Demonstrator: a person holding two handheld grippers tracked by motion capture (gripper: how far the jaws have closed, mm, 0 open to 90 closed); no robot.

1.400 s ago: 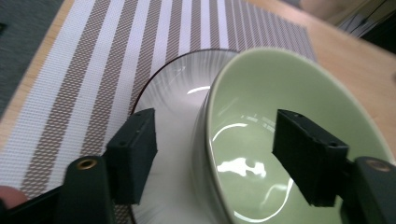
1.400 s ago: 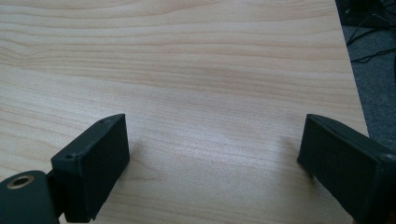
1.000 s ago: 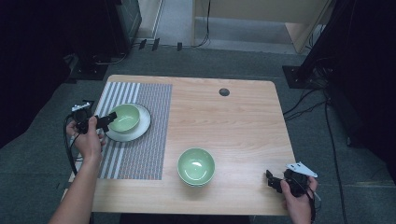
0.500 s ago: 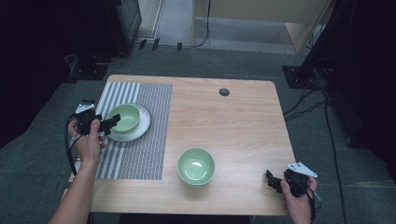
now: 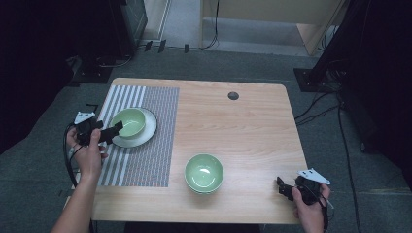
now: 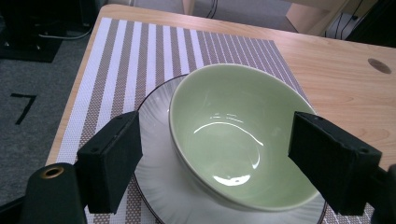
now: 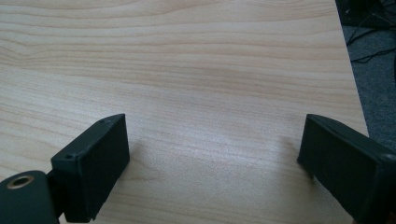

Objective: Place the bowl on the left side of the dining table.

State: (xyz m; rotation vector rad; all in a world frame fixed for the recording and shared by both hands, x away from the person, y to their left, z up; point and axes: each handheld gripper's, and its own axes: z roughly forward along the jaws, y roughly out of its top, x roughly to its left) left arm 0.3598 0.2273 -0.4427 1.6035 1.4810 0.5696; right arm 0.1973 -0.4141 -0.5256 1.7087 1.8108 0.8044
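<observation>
Glazed pale-green ceramic bowl [image 6: 236, 140], empty, sits on a white ribbed plate with a dark rim [image 6: 159, 172], and the plate rests on a brown-and-white striped woven placemat [image 5: 145, 145] that covers the tabletop's nine o'clock side. The bowl appears tipped a little on the plate rather than sitting flat, perhaps because it is off the plate's centre. Left gripper [image 5: 109, 133] comes at the bowl from about eight o'clock, its jaws spread wide, one on either side of the bowl's near rim in the left gripper view, neither clearly touching it; that spacing suits closing on the rim to lift or shift the bowl. A second pale-green ceramic bowl [image 5: 204, 173], also empty, stands on the bare light wooden tabletop [image 5: 243, 126] toward six o'clock, well apart from the first. Right gripper [image 5: 286, 189] waits low near the five o'clock corner, jaws wide over bare wood and holding nothing, likely parked out of the way. A small dark round hole [image 5: 233, 95] marks the tabletop near twelve o'clock.
</observation>
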